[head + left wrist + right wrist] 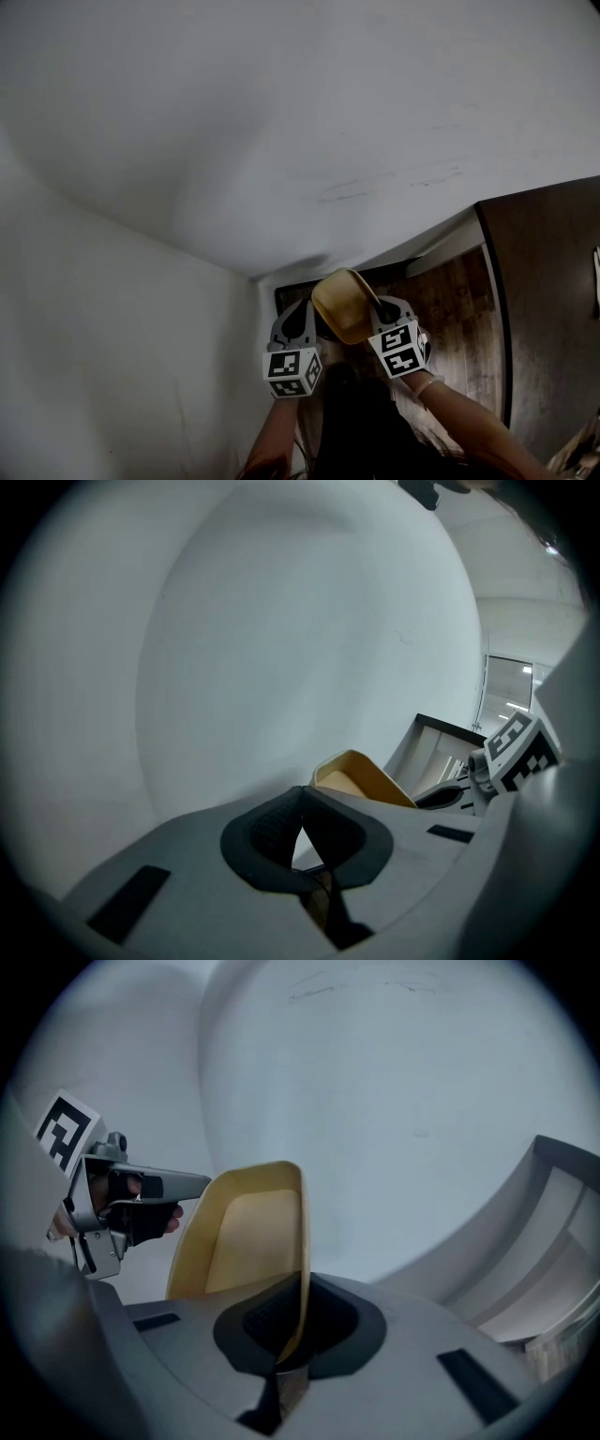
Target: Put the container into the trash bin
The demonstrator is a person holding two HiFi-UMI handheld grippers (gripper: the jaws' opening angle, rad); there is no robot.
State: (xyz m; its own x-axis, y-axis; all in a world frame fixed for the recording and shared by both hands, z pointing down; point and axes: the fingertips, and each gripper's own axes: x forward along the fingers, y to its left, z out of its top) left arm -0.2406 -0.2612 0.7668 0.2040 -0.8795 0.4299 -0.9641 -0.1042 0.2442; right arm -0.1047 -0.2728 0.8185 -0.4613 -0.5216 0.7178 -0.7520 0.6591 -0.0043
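Note:
A tan, shallow plastic container (342, 305) hangs on edge in front of a white wall corner. My right gripper (377, 309) is shut on its rim; in the right gripper view the thin rim (298, 1269) runs down between the dark pads. My left gripper (302, 311) is just left of the container, apart from it, with its pads (281, 822) meeting at the tips and nothing between them. The left gripper view shows the container (361, 778) just beyond its jaws. I cannot make out a trash bin for certain.
White walls (281, 131) fill most of the head view. A dark-edged frame (286, 292) lies just past the grippers. Wood flooring (459, 291) and a dark brown panel (553, 281) are at the right.

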